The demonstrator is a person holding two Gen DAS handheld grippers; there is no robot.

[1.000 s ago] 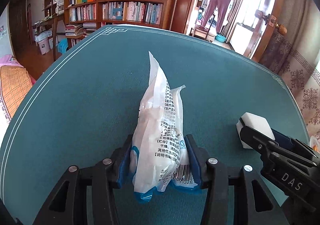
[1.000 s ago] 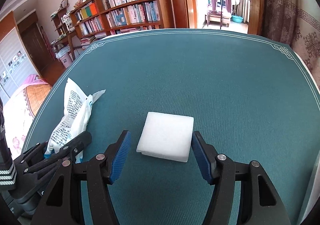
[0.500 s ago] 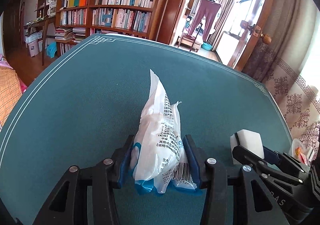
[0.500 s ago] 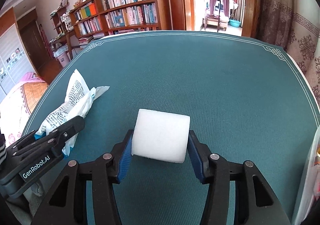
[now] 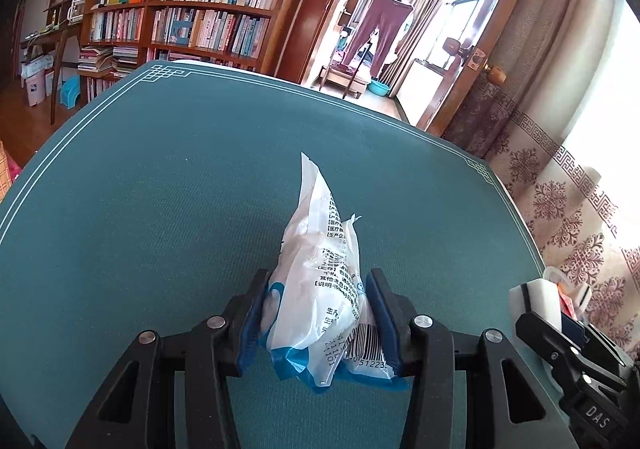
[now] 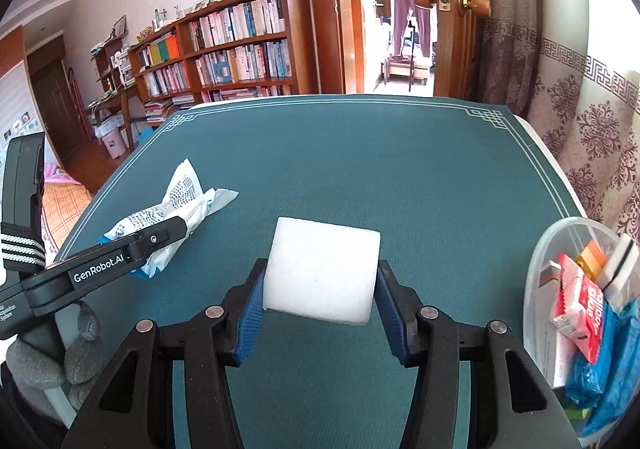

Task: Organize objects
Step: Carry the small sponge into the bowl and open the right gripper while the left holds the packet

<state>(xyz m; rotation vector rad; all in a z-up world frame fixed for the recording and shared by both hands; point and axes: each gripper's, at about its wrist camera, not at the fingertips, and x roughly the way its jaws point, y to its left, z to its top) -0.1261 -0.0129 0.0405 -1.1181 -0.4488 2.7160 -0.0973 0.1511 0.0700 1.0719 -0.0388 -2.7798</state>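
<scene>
Presently we record the left tongs (image 5: 316,323) pinching a white plastic packet (image 5: 320,289) printed with black text and a barcode; both blue pads press its lower half, and its twisted top points toward the far edge of the worktop (image 5: 160,189), a green mat with a white border line. In the right wrist view this packet (image 6: 172,209) sits near the worktop's left edge. We find the right tongs (image 6: 318,313) pinching a white foam block (image 6: 322,273) by its two sides, roughly mid-worktop toward the near edge; these jaws have just been closing, with the block between them. At the right edge we note a clear plastic container (image 6: 538,269) holding a red-and-white sachet (image 6: 576,305), blue wrappers and other small items.
</scene>
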